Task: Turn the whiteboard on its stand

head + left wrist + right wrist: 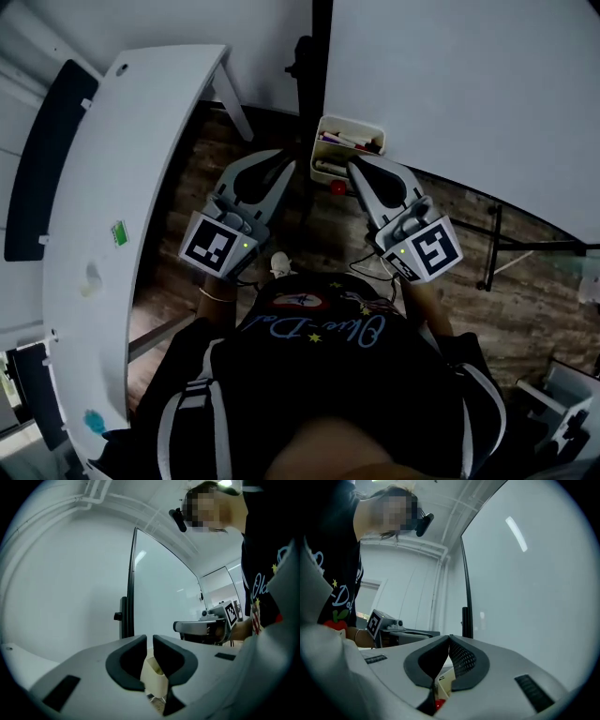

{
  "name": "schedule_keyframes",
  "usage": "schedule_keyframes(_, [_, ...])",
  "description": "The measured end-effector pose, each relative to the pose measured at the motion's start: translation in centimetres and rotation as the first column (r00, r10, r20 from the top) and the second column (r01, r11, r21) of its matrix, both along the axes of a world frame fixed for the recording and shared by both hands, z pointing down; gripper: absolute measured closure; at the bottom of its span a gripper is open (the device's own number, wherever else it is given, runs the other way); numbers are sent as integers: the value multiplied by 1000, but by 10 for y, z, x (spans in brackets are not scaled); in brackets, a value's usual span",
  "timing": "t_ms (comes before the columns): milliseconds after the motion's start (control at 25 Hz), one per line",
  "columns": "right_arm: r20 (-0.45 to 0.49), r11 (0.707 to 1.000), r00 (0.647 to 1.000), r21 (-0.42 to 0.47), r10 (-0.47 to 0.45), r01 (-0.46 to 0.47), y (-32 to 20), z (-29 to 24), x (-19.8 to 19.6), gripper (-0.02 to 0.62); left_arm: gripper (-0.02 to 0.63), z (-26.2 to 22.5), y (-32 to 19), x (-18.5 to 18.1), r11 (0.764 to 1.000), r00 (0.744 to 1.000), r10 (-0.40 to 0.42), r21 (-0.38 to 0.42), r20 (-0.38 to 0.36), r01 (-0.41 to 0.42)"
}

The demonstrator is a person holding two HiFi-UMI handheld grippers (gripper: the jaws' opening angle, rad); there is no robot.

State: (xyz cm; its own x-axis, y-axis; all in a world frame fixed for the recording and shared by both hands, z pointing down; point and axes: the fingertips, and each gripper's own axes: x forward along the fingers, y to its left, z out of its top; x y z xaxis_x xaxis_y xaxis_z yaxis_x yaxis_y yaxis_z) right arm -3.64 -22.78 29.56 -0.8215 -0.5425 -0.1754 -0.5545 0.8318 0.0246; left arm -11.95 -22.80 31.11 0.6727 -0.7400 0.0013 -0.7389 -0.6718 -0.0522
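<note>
In the head view, a cream tray (pixel 349 120) with markers in it hangs at the lower edge of the whiteboard (pixel 469 84). The whiteboard rises up and to the right of the tray. The black stand post (pixel 322 66) is just to the left of the tray. The left tool (pixel 279 161) points at the tray from the lower left, and the right tool (pixel 358 169) points at it from below, near its front. A small red thing (pixel 337 187) is just under the tray, between the two tools. A white desk (pixel 103 234) curves well to the left of the tray, over a wooden floor (pixel 525 281). From so high, the gap of each jaw pair is hard to judge.

The left gripper view shows what the head view does not. The jaws of the left tool (pixel 149 639) stand a little apart and nothing is pressed between them. The tray (pixel 154 677) appears behind the gap, lower down. Above the tray, the whiteboard (pixel 159 588) is seen almost edge-on, with the post (pixel 123 618) at its left. The right tool (pixel 177 626) is to the right of the tray.

In the right gripper view, the tips of the right tool (pixel 449 639) meet and it holds nothing. Below them are the tray (pixel 446 681) and the red thing (pixel 438 705). The whiteboard (pixel 529 573) fills the right side above the tray. The post (pixel 465 620) stands over the tray, and the left tool (pixel 433 633) is to its left.
</note>
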Motion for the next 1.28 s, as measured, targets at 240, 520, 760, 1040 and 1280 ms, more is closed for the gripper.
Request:
schedule_keyframes(240, [-15, 996, 996, 2, 86, -86, -9, -2, -5, 561, 551, 1, -20, -1, 997, 997, 83, 0, -8, -83])
schedule_keyframes(520, [-35, 988, 987, 4, 156, -156, -13, -3, -16, 561, 541, 5, -39, -7, 988, 988, 155, -11, -13, -155])
schedule_keyframes(760, [-42, 978, 977, 2, 207, -207, -16, -3, -31, 561, 527, 7, -55, -11, 975, 975, 223, -22, -22, -223])
schedule_keyframes(1040, [-63, 970, 968, -23, 241, -243, -18, 2, -54, 561, 527, 12, -70, -9, 950, 951, 310, -33, -23, -310])
schedule_keyframes(1280, [-84, 950, 948, -27, 308, -311, -22, 3, -61, 561, 527, 13, -81, -8, 926, 927, 375, -28, -26, -375])
